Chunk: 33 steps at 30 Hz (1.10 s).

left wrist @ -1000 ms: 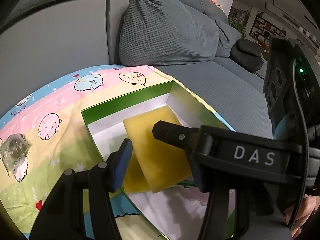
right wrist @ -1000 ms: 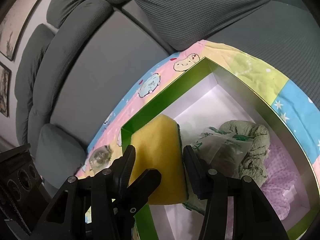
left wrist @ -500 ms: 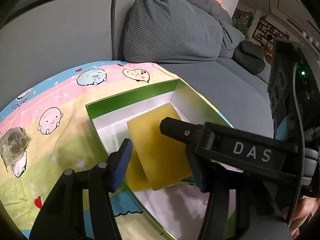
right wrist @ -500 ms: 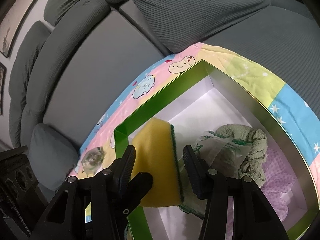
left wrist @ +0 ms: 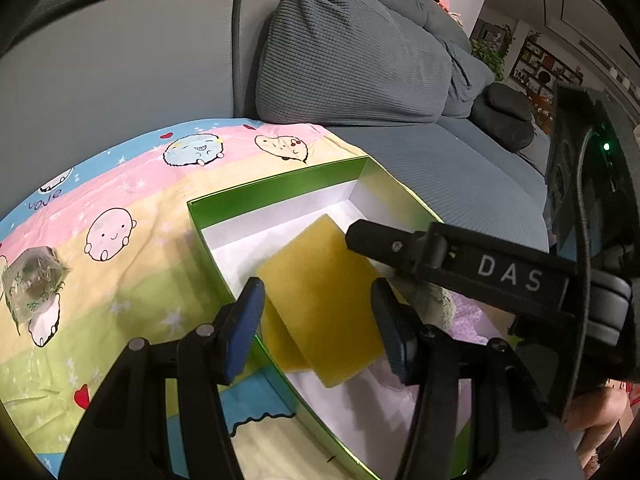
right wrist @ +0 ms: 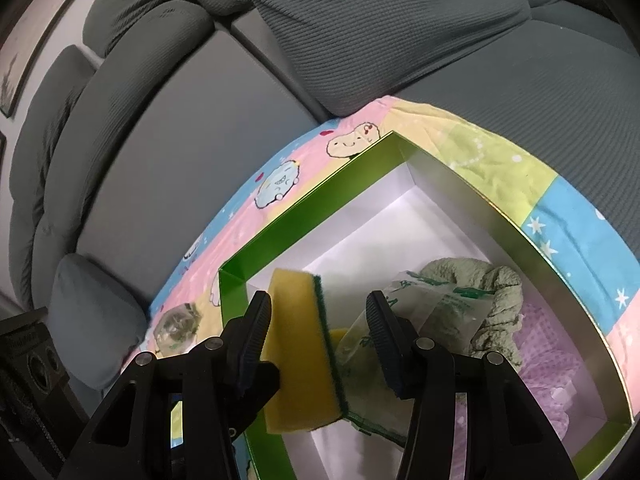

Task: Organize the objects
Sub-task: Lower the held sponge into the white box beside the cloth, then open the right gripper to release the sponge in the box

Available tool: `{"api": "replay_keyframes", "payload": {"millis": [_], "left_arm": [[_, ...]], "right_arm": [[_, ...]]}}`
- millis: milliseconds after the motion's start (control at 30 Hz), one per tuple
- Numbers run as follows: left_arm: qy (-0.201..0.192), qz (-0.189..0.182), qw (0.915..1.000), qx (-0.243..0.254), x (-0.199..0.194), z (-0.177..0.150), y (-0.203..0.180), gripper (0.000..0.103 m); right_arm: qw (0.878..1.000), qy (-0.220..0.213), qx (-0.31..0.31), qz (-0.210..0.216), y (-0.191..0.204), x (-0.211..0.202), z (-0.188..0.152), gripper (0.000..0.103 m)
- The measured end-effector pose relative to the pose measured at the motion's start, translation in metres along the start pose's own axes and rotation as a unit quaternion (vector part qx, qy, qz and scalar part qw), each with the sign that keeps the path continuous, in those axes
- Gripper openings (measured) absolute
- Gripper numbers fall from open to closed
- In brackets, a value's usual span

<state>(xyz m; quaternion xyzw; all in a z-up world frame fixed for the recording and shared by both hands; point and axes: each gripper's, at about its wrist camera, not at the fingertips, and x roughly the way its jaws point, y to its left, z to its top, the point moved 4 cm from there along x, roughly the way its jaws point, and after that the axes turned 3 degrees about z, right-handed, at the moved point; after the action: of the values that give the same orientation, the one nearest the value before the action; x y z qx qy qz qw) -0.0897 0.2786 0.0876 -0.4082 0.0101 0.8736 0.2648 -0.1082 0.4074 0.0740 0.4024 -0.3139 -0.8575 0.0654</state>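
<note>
A yellow sponge (left wrist: 320, 300) with a green scrub side (right wrist: 304, 360) leans tilted against the left wall inside the green box (left wrist: 276, 188) with a white inside (right wrist: 304, 208). My left gripper (left wrist: 320, 328) is open over the box's near left wall, with the sponge seen between its fingers. My right gripper (right wrist: 320, 328) is open above the sponge; its left finger is beside it, and I cannot tell if it touches. A clear green-printed packet (right wrist: 432, 312), a green cloth (right wrist: 496, 292) and a lilac cloth (right wrist: 560, 368) lie in the box.
The box sits on a cartoon-print blanket (left wrist: 120, 208) on a grey sofa. Another clear packet (left wrist: 34, 280) lies on the blanket left of the box (right wrist: 176, 324). A grey cushion (left wrist: 352, 52) stands behind. The right gripper's body (left wrist: 500, 276) reaches over the box.
The sponge has dropped lower into the box and tipped more on edge. Both views have shifted slightly.
</note>
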Motion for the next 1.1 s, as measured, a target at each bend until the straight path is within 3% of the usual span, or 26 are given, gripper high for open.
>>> {"api": "replay_keyframes", "payload": {"millis": [467, 1100], "left_arm": [[-0.016, -0.009, 0.9998, -0.006, -0.018, 0.003, 0.004, 0.055], [-0.03, -0.015, 0.9989, -0.032, -0.044, -0.001, 0.027, 0.067]], "right_arm": [[1.0, -0.019, 0.004, -0.017, -0.002, -0.008, 0.003, 0.053], [0.999, -0.039, 0.01, -0.037, 0.001, -0.02, 0.003, 0.053]]}}
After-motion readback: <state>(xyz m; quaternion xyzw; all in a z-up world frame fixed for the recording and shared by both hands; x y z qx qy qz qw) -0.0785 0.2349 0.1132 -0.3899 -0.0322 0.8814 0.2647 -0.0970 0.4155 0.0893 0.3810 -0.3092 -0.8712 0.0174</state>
